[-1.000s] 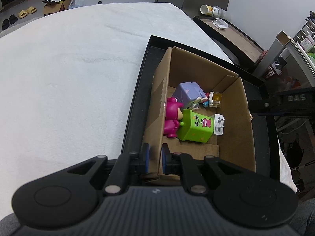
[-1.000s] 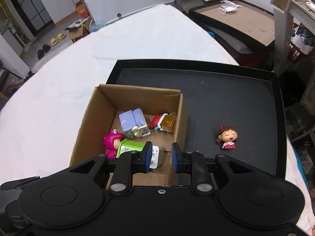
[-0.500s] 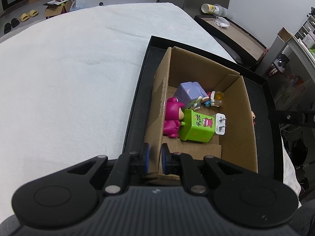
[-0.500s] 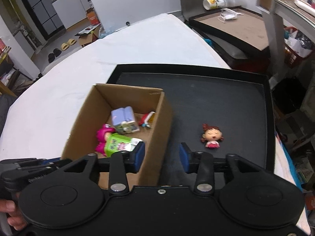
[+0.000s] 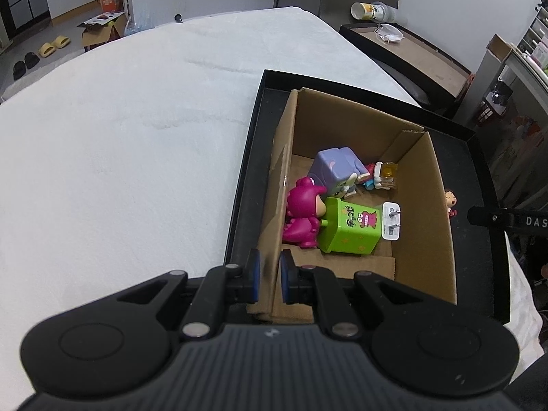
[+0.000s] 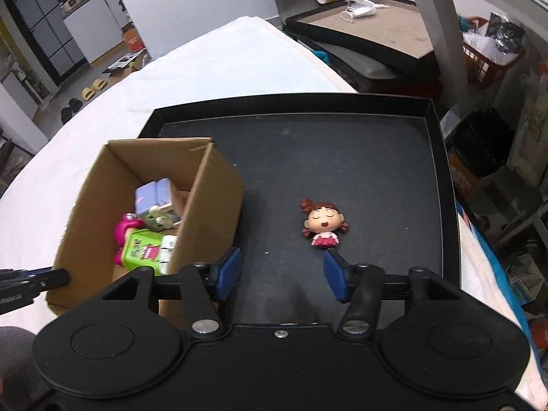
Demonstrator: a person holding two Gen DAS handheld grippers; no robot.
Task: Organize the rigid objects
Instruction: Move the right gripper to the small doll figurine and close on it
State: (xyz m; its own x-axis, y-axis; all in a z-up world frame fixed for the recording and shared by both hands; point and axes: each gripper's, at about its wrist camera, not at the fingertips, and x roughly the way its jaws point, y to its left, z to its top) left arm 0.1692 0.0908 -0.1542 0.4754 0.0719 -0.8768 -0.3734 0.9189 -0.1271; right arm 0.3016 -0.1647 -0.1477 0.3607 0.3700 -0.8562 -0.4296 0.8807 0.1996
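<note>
white bedcover under everything, with a black tray on it and clutter on the shelves to my right. the box sits in the tray's left part; my left gripper is pinched shut on its near left wall, holding it steady. inside are a pink toy, a green carton, a charger and a purple block, so most sorting looks done. the one thing left out is the doll, lying on the bare tray floor just beyond my right gripper, whose jaws stand wide apart and empty.

risks as i judge them: the doll has a big round head and a small body, so a squeeze on the head could squirt it sideways across the slick tray. lifting it over the box's right wall, i could clip the cardboard and drag the box, since only one thin wall is held. dropping it high might knock the carton.

room: open tray floor all around the doll, the tray's rim well off to the right, the box wall near on the left.
</note>
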